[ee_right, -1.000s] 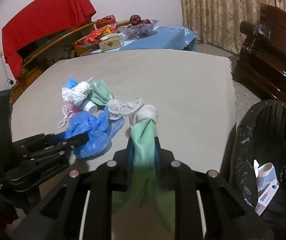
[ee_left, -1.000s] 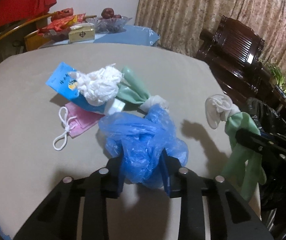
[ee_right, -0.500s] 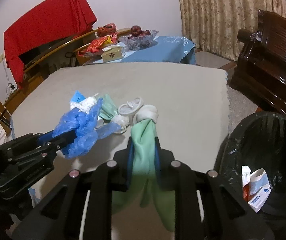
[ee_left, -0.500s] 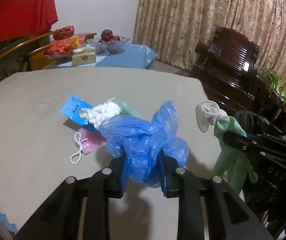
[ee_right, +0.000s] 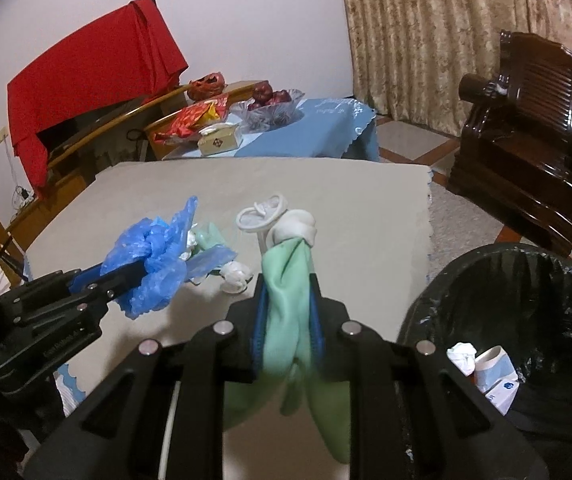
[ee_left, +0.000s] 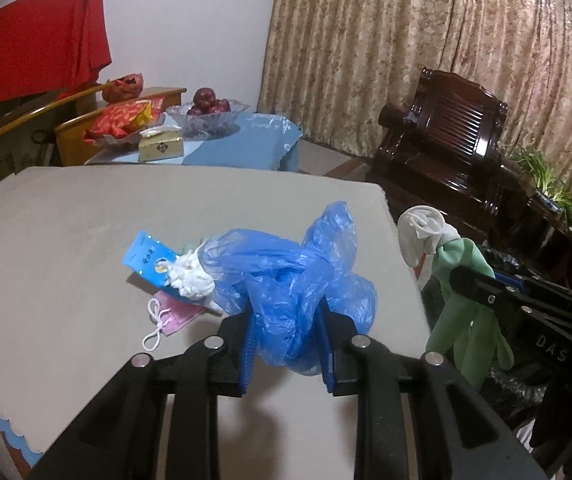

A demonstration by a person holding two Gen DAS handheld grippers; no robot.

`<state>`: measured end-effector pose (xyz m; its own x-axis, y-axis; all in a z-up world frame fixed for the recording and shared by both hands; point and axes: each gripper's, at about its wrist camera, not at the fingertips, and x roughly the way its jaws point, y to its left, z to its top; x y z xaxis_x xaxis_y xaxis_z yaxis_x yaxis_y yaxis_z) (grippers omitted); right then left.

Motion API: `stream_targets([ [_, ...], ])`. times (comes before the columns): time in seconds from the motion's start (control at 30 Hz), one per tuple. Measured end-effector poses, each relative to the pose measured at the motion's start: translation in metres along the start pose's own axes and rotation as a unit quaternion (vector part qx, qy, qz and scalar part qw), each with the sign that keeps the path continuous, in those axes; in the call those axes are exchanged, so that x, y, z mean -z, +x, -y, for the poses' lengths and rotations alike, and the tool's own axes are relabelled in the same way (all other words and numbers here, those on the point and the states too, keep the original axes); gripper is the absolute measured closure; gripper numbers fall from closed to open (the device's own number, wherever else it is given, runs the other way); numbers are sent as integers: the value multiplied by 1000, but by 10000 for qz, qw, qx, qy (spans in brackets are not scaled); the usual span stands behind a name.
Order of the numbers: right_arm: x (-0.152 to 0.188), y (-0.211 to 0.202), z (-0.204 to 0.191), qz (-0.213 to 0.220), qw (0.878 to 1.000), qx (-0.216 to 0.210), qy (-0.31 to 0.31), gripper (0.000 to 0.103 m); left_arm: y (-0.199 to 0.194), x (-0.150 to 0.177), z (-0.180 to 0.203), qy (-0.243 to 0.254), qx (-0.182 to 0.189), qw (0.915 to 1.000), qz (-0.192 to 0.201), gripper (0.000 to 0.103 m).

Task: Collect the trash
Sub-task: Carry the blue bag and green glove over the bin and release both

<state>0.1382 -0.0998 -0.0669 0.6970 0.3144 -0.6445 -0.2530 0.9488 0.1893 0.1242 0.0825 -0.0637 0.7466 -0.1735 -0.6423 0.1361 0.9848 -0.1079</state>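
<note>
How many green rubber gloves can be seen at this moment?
2. One green glove hangs clamped in the right tool above the table edge; the other glove lies on the table behind the blue plastic bag, mostly hidden.

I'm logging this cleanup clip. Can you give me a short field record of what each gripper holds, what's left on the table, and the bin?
left gripper: shut on blue plastic bag
right gripper: shut on green glove
left on table: blue packet, white wad, pink mask
bin: black liner, beside the table, some trash already inside
</note>
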Motion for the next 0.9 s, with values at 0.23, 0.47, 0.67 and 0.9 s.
stream_targets([
  [0.23, -3, -22, 12, 182, 9998, 112, 64, 85, -7, -10, 17, 122, 116, 9998, 112, 77],
  [0.47, -4, -51, 37, 422, 9982, 373, 200, 85, -10, -20, 45, 332, 326, 9987, 203, 77],
  [0.67, 0, -77, 69, 589, 9949, 715, 400, 85, -6, -28, 75, 490, 579, 9968, 244, 77],
  [0.9, 12, -106, 123, 714, 9864, 1259, 776, 85, 3, -31, 120, 810, 966, 9918, 198, 77],
])
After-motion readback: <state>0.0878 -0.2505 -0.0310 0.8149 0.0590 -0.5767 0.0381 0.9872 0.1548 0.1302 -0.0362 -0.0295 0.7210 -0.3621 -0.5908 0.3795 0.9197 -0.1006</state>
